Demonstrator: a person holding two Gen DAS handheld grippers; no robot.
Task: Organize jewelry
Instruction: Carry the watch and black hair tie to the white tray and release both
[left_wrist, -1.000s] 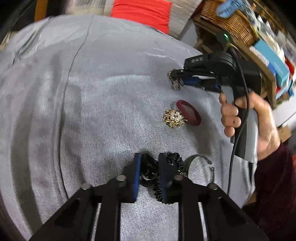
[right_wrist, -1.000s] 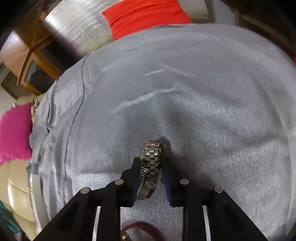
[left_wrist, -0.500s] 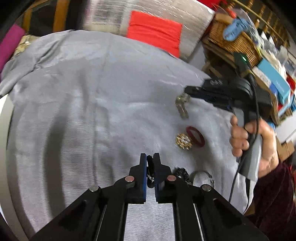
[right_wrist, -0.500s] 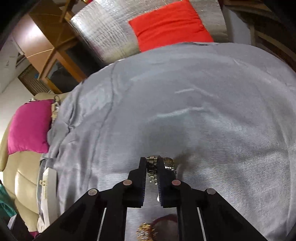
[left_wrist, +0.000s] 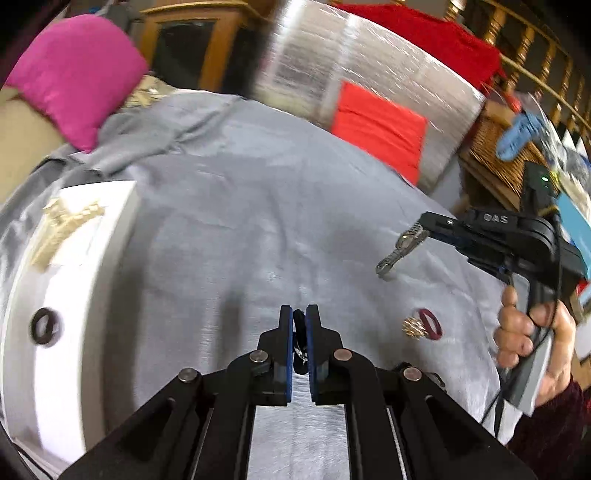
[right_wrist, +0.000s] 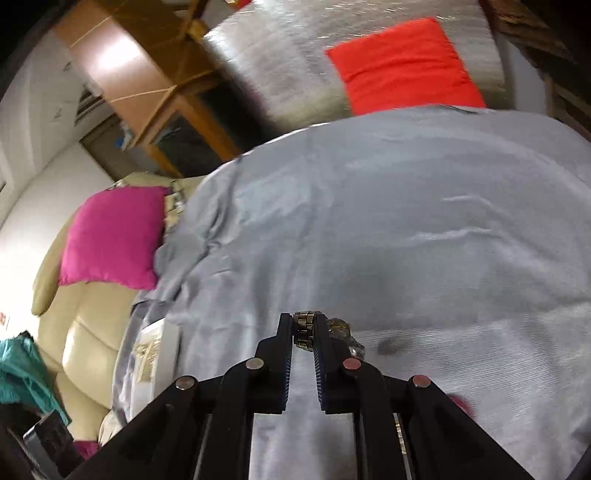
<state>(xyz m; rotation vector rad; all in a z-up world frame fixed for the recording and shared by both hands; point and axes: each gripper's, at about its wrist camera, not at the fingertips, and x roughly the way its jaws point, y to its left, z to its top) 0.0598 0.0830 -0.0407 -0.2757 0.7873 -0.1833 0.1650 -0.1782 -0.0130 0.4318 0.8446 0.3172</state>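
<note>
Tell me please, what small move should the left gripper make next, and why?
Probably carry it left toward the white tray. The left gripper is shut on a dark bracelet lifted off the grey cloth, and the tray already holds a dark ring and a gold piece.

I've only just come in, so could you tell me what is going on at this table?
A person is sorting jewelry with a handheld gripper in each hand. The right gripper is shut on a silver watch, held above the grey cloth. The left gripper is shut on a dark piece too hidden to identify. A gold brooch and a dark red ring lie on the cloth; a white tray on the left already holds some pieces.
</note>
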